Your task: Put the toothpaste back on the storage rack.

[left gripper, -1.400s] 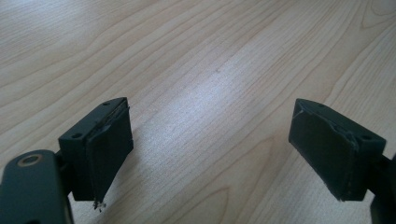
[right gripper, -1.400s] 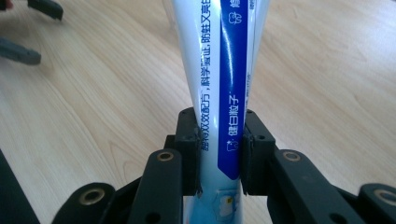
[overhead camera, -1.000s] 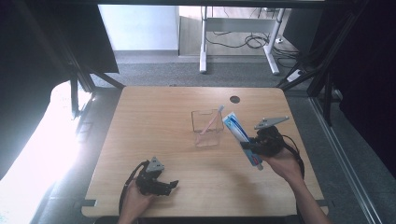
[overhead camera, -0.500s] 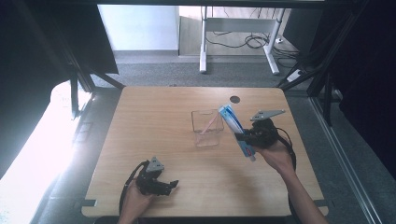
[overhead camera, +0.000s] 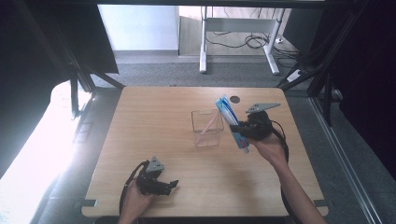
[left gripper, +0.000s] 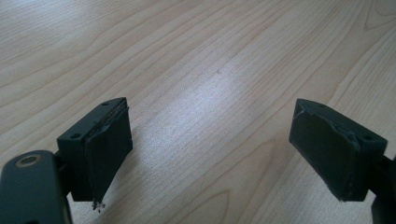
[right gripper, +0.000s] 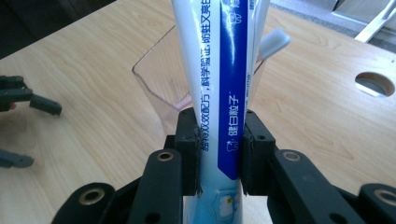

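Pale wood grain covers the table (overhead camera: 154, 135), which carries a round cable hole (overhead camera: 235, 99) near its far edge and has its near edge partly cut off by the bottom of the high view. A clear plastic cup (overhead camera: 208, 127) stands right of the table's centre; its walls are so transparent that they are hard to trace against the wood, and a pink-handled toothbrush (overhead camera: 208, 125) leans inside it, its head showing as a pale blur past the rim in the right gripper view (right gripper: 273, 43). The right gripper (overhead camera: 243, 131) hovers just right of the cup, held by a hand (overhead camera: 268, 148) whose forearm runs off the bottom edge. Its jaws are clamped on a blue and white toothpaste tube (overhead camera: 232, 122), which tilts with its upper end toward the cup's right rim; whether tube and cup touch cannot be told. In the right gripper view the tube (right gripper: 219, 93) runs up between the jaws and out of the top of the picture, hiding much of the cup (right gripper: 161, 88) behind it, and its lower end is hidden behind the gripper body. The left gripper (overhead camera: 170, 185) rests low near the table's front left, well apart from the cup, its hand (overhead camera: 135, 203) partly cut off below. In the left gripper view its jaws stand wide apart over bare wood, holding nothing, and the left pad's (left gripper: 105, 161) lower edge looks frayed.
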The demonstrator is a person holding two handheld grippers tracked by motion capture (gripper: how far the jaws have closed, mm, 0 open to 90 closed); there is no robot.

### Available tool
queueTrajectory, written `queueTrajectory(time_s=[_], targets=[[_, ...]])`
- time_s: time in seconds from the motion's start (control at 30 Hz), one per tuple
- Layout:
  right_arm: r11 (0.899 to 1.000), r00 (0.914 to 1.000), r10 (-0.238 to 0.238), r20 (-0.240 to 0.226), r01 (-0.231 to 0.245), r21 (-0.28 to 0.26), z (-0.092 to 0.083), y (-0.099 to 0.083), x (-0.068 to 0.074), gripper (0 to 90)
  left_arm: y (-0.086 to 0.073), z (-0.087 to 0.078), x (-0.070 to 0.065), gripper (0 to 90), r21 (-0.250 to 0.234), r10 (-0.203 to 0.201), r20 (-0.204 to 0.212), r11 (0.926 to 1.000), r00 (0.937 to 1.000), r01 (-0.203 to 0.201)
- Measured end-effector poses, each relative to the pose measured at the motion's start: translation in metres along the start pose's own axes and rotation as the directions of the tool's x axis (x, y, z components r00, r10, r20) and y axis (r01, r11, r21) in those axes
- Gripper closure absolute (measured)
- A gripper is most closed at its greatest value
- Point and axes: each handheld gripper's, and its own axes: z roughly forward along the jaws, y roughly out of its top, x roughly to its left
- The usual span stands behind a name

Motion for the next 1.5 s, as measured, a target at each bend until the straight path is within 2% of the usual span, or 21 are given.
queueTrajectory(time_s=[0.57,1.23,1.5], targets=[[0.998,0.9991,0.023,-0.035,-0.025,-0.054,0.017,0.029,-0.004,73.2,0.000,0.000,0.000,13.2,0.002,0.005,0.002,1.0000,1.0000,-0.005],[0.994,0.9991,0.021,-0.038,-0.025,-0.103,0.031,0.059,0.000,73.2,0.001,0.002,-0.002,13.2,0.002,0.009,0.015,1.0000,0.9999,-0.009],[0.993,0.9989,0.025,-0.039,-0.029,-0.116,0.043,0.069,0.001,73.2,0.001,0.002,-0.002,13.2,0.002,0.010,0.019,0.9999,0.9998,-0.010]])
